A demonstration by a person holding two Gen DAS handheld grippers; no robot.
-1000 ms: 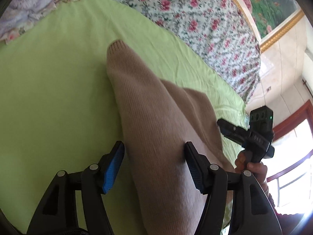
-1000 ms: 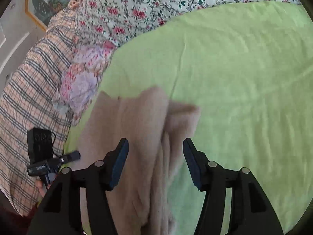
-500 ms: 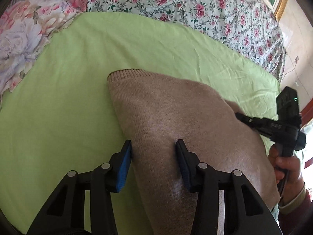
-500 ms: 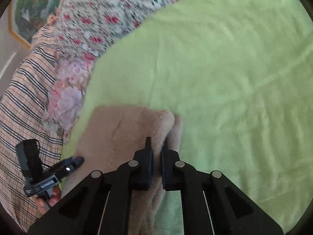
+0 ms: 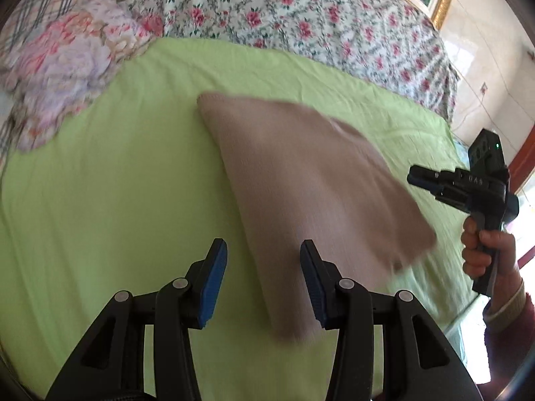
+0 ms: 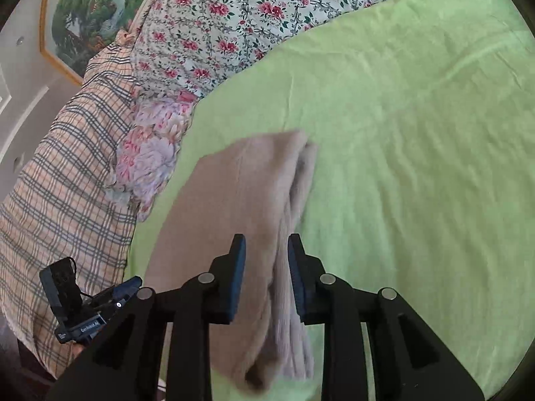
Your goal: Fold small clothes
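Note:
A beige knitted garment (image 5: pixel 301 180) lies folded on the green bed sheet (image 5: pixel 100 200); it also shows in the right wrist view (image 6: pixel 240 207). My left gripper (image 5: pixel 264 284) is open, its fingers above the garment's near left edge, holding nothing. My right gripper (image 6: pixel 265 274) is open with a narrow gap, its fingers over the garment's folded right edge, not clamping it. The right gripper shows at the right of the left wrist view (image 5: pixel 421 180), beside the garment. The left gripper shows at the lower left of the right wrist view (image 6: pixel 127 287).
A floral quilt (image 5: pixel 301 26) covers the far side of the bed. A floral pillow (image 5: pixel 67 77) and a plaid blanket (image 6: pixel 50 200) lie at the left. A framed picture (image 6: pixel 93 10) hangs on the wall. The bed's edge lies at the right (image 5: pixel 454 153).
The right gripper shut on the garment's edge, then opened. The left gripper narrowed and reopened. Both drew back, and the garment now lies flat in a fold.

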